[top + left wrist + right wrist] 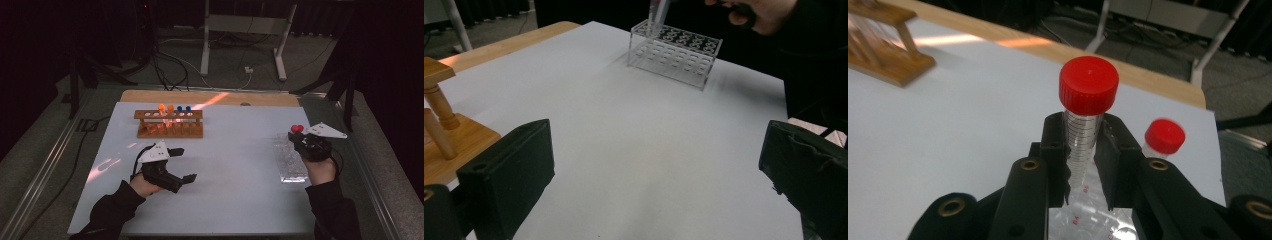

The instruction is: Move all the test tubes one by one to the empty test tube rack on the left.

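My right gripper is shut on a clear tube with a red cap, held upright just above the clear plastic rack. Behind it and to the right, a second red-capped tube stands in that rack. From above, my right gripper is over the far end of the clear rack on the right of the table. Lower left on the white table, my left gripper rests with nothing in it. Its jaws stand wide apart around bare tabletop as the left gripper faces the clear rack.
A wooden rack at the back left holds orange-capped and blue-capped tubes. The white sheet covers a wooden table whose far edge shows behind it. Cables and a metal stand lie on the floor beyond.
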`<state>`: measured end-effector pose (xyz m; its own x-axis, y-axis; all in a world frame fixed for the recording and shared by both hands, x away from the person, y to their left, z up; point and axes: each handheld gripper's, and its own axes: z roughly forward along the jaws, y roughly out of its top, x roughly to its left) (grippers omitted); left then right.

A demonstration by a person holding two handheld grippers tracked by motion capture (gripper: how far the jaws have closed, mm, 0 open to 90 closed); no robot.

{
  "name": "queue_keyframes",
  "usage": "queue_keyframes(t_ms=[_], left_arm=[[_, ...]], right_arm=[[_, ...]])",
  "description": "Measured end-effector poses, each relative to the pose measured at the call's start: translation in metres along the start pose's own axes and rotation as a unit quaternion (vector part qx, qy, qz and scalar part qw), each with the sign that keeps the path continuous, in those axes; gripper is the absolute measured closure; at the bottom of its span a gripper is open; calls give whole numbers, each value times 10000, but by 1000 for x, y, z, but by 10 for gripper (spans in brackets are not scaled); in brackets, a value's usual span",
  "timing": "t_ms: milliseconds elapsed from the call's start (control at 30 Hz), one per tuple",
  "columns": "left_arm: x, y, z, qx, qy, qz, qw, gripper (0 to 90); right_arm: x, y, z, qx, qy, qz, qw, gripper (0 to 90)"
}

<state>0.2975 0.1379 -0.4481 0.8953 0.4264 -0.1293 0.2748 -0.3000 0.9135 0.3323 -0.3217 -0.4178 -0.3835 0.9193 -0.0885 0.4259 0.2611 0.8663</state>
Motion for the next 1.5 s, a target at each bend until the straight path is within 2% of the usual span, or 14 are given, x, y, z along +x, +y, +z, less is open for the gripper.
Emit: queue_keyframes(t_ms=[100,233,400,533,700,900,1033,1167,1333,1433,1500], left_arm=[[-1,2,-1,-39,-3,2,10000,22],[-5,6,-2,-86,-32,32,10000,22],[-10,10,-1,-106,-71,78,9999,23],[-14,12,0,-98,-92,92,9999,24],[-17,14,4,-66,-110,114,9999,28],[-23,18,11,-82,-235,134,9996,61],[-29,23,15,-90,-288,282,9991,91],[-32,26,19,-155,-312,334,9988,164],[-36,31,24,-167,-321,433,9984,276],[-38,32,29,-155,-299,510,9981,364],[-39,33,32,-149,-321,554,9978,403]], right_arm=[[4,6,-10,-202,93,-15,9998,748],[21,15,-21,-398,379,-221,9982,748],[51,15,-15,-326,988,-392,9938,748],[76,9,-7,-154,1454,-563,9877,748],[102,5,-1,-22,1895,-741,9791,748],[129,3,2,82,2253,-994,9692,748],[146,0,5,189,2486,-1137,9617,748],[158,0,5,219,2669,-1241,9555,748],[169,-1,6,290,2843,-1306,9493,748],[174,-1,6,298,2932,-1334,9462,748],[176,-1,5,303,2952,-1339,9455,748]])
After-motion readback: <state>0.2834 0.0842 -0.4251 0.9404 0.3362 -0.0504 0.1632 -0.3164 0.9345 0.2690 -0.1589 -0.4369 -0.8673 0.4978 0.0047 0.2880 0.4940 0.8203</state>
